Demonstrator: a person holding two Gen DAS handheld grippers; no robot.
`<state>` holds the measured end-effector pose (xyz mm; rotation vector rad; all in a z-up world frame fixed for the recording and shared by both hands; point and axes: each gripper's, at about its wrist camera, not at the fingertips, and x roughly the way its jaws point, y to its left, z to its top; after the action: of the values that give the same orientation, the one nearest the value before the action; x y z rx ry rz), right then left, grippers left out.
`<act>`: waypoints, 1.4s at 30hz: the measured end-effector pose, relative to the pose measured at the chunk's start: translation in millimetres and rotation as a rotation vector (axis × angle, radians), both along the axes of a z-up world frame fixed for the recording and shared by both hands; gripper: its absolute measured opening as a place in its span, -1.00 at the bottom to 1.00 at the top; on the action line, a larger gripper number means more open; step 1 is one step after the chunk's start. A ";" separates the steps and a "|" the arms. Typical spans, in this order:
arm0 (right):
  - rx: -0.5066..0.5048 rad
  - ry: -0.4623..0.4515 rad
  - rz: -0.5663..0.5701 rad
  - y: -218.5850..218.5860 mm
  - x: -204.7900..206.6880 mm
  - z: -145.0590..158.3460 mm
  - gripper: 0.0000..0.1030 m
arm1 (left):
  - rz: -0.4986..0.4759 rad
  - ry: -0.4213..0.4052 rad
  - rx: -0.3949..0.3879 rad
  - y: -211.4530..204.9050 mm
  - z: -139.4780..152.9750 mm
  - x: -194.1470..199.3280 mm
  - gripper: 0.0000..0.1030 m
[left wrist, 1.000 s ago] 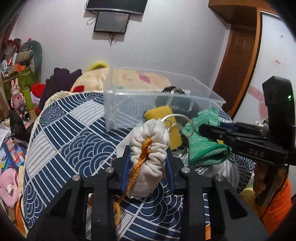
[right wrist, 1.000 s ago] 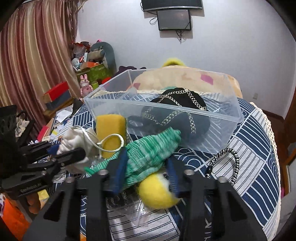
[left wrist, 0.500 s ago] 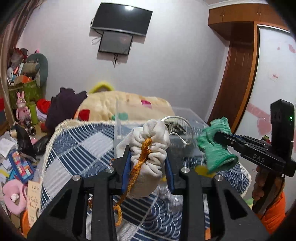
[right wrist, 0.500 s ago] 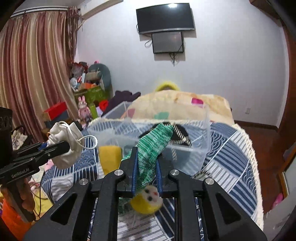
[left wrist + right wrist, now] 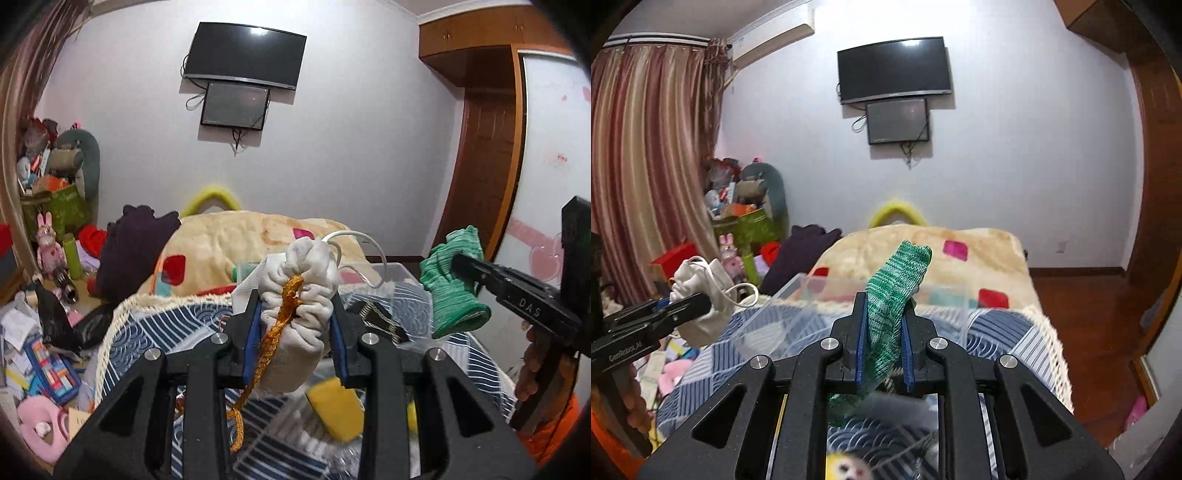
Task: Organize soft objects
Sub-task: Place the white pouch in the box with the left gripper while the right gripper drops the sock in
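Left hand-held gripper [image 5: 295, 332]: clamped on crumpled cream drawstring pouch [image 5: 299, 317], orange braided cord [image 5: 269, 350] dangling. Right hand-held gripper [image 5: 884, 341]: clamped on ribbed green knit sock [image 5: 894, 295]. Both raised above clear plastic bin [image 5: 798, 299].

the yellow toy [image 5: 846, 468] is blurred and cut off by the frame's bottom edge.
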<state>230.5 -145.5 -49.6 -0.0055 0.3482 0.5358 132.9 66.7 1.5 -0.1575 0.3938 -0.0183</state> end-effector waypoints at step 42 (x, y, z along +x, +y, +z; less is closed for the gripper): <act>-0.153 -0.004 -0.018 -6.0 -16.7 -18.4 0.58 | -0.009 0.085 0.052 -29.9 -11.5 11.4 0.93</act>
<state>213.8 -151.5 -68.0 -0.1512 0.3847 0.4905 144.3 36.8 -10.1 -0.1053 0.4793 -0.0099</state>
